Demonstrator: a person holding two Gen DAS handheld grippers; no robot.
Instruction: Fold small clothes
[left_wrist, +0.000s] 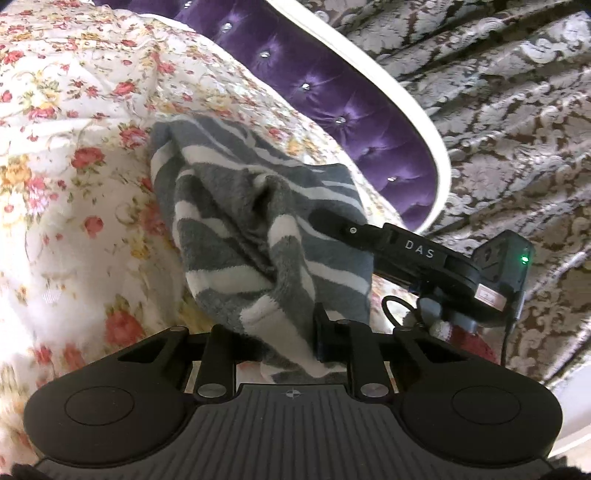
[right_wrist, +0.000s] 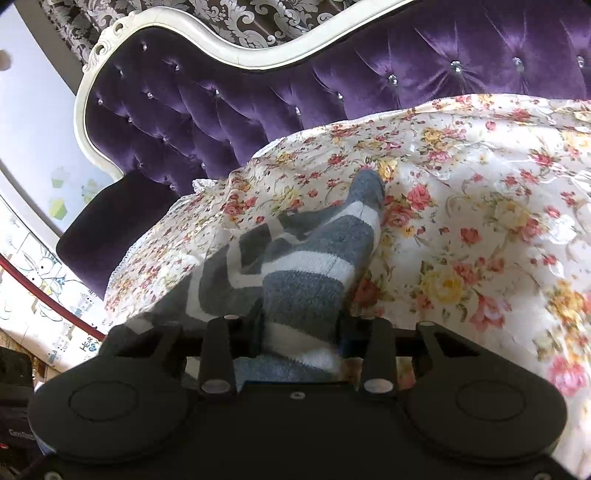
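A grey and white striped sock (left_wrist: 258, 229) hangs bunched over the floral bedspread (left_wrist: 74, 147). My left gripper (left_wrist: 284, 343) is shut on its near end; the cloth drapes over the jaws and hides the fingertips. My right gripper (left_wrist: 325, 221) comes in from the right in the left wrist view and pinches the sock's far right edge. In the right wrist view my right gripper (right_wrist: 299, 332) is shut on the sock (right_wrist: 306, 266), whose toe points away and rests on the bedspread (right_wrist: 480, 221).
A purple tufted headboard (right_wrist: 258, 92) with a white frame (left_wrist: 424, 122) runs behind the bed. Patterned damask curtains (left_wrist: 517, 110) hang beyond it. A pale wall and printed panel (right_wrist: 37, 258) stand at the left of the right wrist view.
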